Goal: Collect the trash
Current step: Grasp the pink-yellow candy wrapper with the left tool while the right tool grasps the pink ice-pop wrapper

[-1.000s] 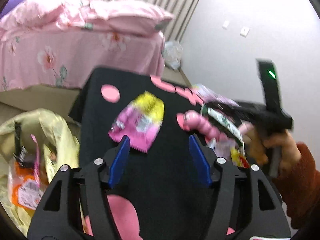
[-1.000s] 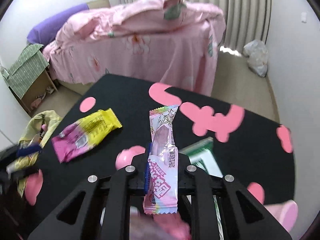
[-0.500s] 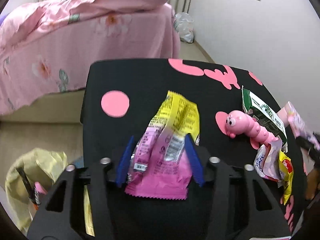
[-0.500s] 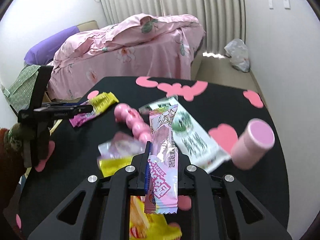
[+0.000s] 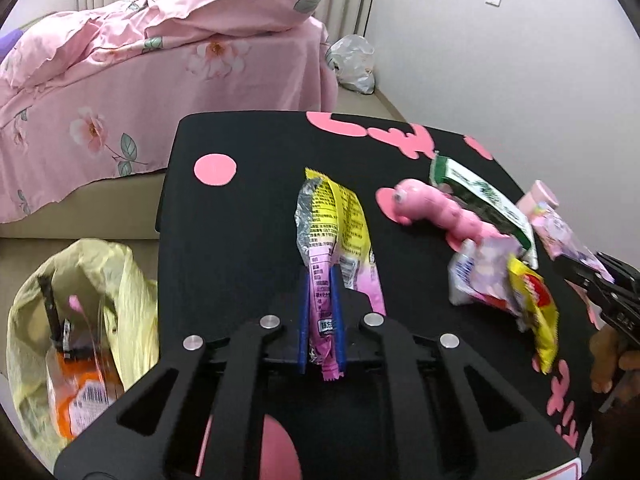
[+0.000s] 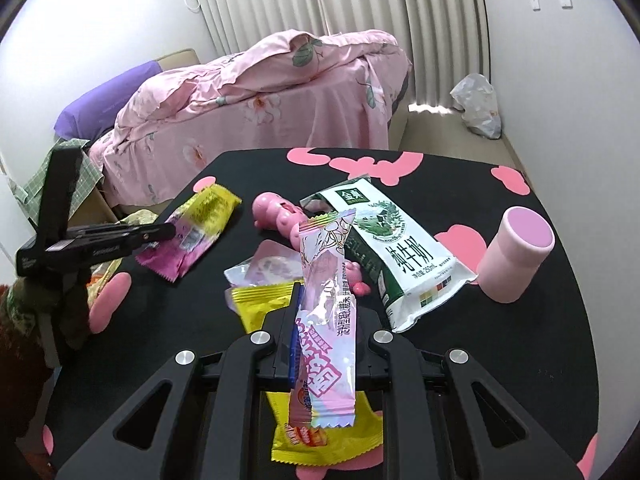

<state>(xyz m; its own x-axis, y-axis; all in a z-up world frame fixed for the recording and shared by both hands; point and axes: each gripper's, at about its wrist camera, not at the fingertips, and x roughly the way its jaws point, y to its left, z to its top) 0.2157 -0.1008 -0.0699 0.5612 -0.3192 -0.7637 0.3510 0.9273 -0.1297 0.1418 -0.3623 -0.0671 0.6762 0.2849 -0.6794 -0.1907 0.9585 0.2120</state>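
My left gripper (image 5: pixel 320 280) is shut on a yellow and pink snack wrapper (image 5: pixel 334 216) that lies on the black table (image 5: pixel 240 216); the right wrist view shows it too (image 6: pixel 200 220). My right gripper (image 6: pixel 320 300) is shut on a pale pink candy wrapper (image 6: pixel 324 280) and holds it upright above the table. A yellow trash bag (image 5: pixel 80 312) with wrappers in it stands open on the floor left of the table. A green and white milk carton (image 6: pixel 392 248), a clear wrapper (image 6: pixel 268 268) and a yellow wrapper (image 6: pixel 264 300) lie on the table.
A pink caterpillar toy (image 5: pixel 436 208) and a pink cup (image 6: pixel 516 256) are on the table. A bed with pink bedding (image 5: pixel 160 60) stands behind the table. A white plastic bag (image 5: pixel 352 64) lies on the floor by the wall.
My left gripper has moved down over the yellow and pink wrapper and shut on it. My right gripper has pulled back from the table's middle with the pink wrapper held.
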